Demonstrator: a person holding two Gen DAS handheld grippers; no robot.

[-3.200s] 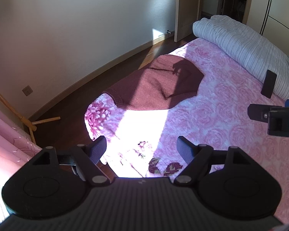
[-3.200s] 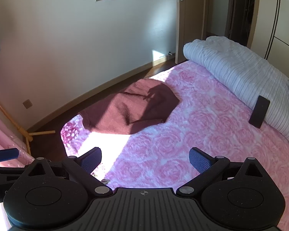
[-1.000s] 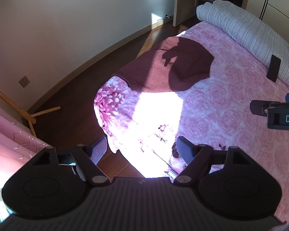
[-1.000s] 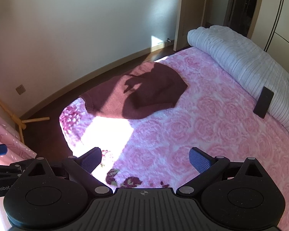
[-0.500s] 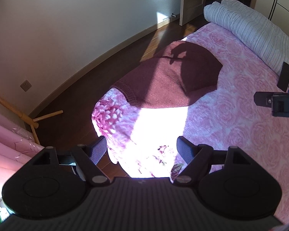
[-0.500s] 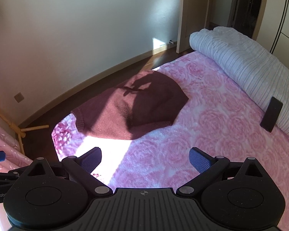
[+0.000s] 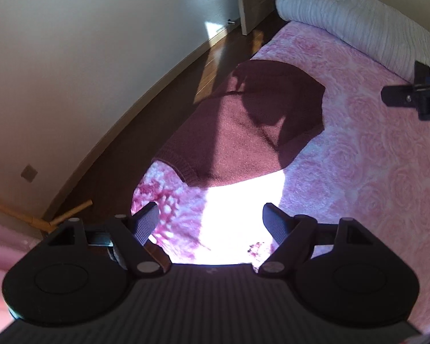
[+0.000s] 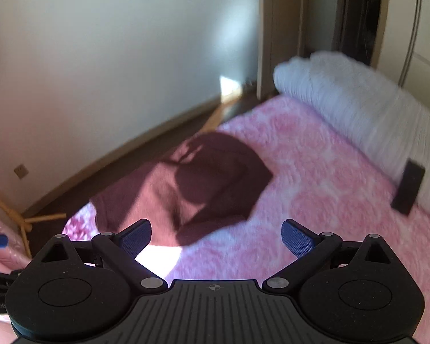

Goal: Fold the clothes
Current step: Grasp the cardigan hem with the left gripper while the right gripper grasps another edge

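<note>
A maroon sweater (image 7: 243, 132) is seen lying on the pink bed (image 7: 372, 172), near the bed's edge beside the dark floor (image 7: 146, 132), its ribbed hem (image 7: 180, 169) towards the cameras. It is rumpled, with one part doubled over at about 3 o'clock, and half of it is covered by a hard shadow. In the left wrist view it lies at 12 o'clock of the left claw (image 7: 210, 220), apart from it; in the blurred right wrist view it lies at 11 o'clock of the right claw (image 8: 216, 236), also apart. Both claws are released, jaws spread wide, and nothing is gripped by either.

The step in hand is judged to be the approach, with no fold yet begun. It is best done if the claws are brought down together onto the hem, one at each corner, and only a single layer of knit is pinched, so that the bedspread's pile is not caught as well. The garment should first be drawn flat and further onto the bed, since part of it seems close to the edge and could slide off. A dark phone-like slab (image 8: 408, 190) against the rolled white duvet (image 8: 358, 109) at 2 o'clock is well apart and need not be disturbed
</note>
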